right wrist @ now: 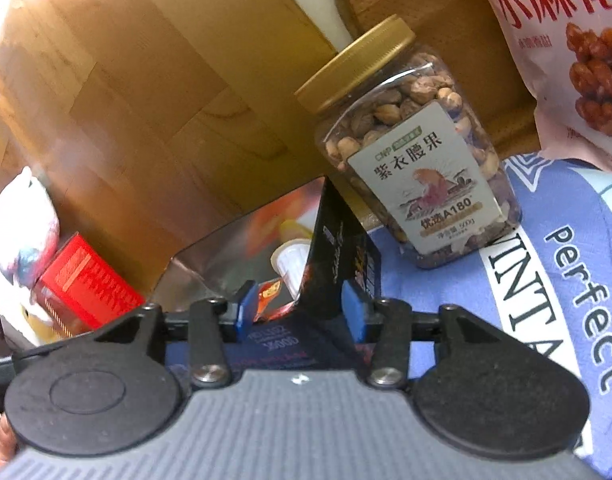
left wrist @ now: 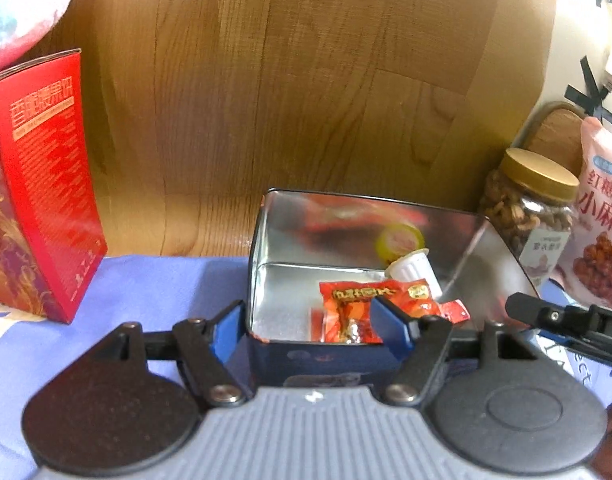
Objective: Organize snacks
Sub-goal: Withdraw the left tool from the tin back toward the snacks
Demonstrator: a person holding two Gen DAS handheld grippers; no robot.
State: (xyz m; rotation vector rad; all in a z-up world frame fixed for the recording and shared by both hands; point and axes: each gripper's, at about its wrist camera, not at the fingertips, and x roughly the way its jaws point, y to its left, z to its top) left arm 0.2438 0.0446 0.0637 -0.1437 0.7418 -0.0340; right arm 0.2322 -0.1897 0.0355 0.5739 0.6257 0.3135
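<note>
Both hand-held grippers straddle the walls of an open metal tin on a cloth-covered tabletop.

The left hand-held gripper (left wrist: 308,326) has its blue pads parted either side of the tin's (left wrist: 334,220) near left corner, not pressing it; the right hand-held gripper (right wrist: 300,310) likewise stands released astride the tin's right wall. Inside lie a red snack packet (left wrist: 370,304) and a small white jelly cup (left wrist: 412,266). A jar of cashews (right wrist: 410,152) stands just beside the tin, a red box (left wrist: 38,184) well apart to its left.
</note>
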